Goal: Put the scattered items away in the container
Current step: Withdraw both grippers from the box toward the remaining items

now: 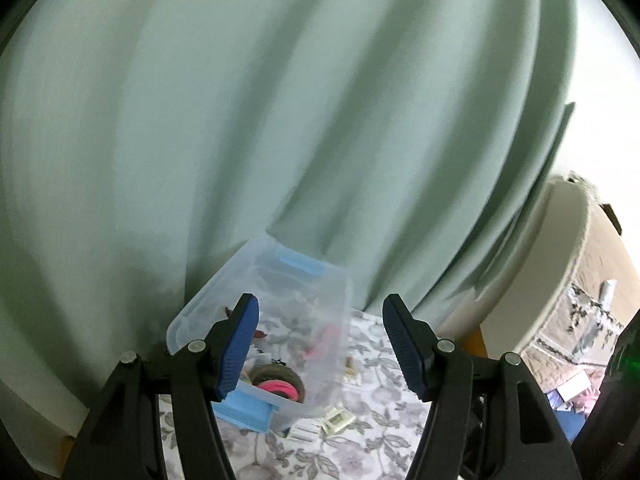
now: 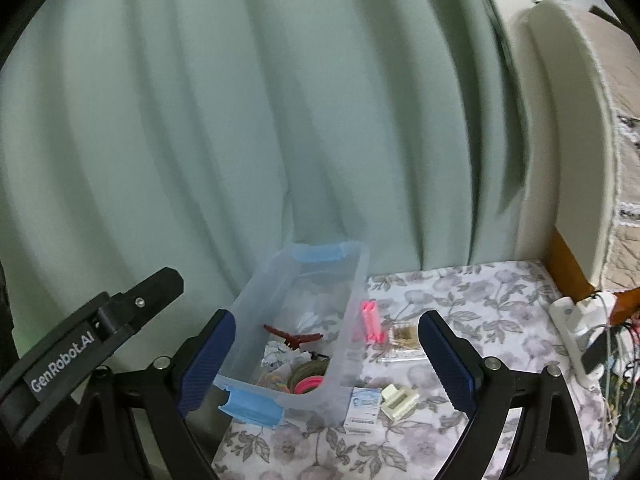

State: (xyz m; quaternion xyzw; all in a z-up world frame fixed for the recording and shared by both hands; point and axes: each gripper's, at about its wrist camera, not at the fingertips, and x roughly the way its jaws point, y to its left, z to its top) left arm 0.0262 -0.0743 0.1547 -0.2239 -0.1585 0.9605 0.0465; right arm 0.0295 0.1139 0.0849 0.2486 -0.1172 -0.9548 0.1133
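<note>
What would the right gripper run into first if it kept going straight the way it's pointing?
Most likely the clear plastic container with blue latches: the open right gripper aims at its right wall. The pink clip lying just outside that wall is close to that line, so depth leaves some doubt.

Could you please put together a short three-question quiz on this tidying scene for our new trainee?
1. True or false: the clear container has its lid on.
2. Which lies outside the container? A pink clip; B dark red clip; C pink ring.
3. Fill in: the right gripper holds ____.

Key: 1 false, it stands open. 2 A, on the floral cloth beside its right wall. 3 nothing; its jaws are open.
</note>
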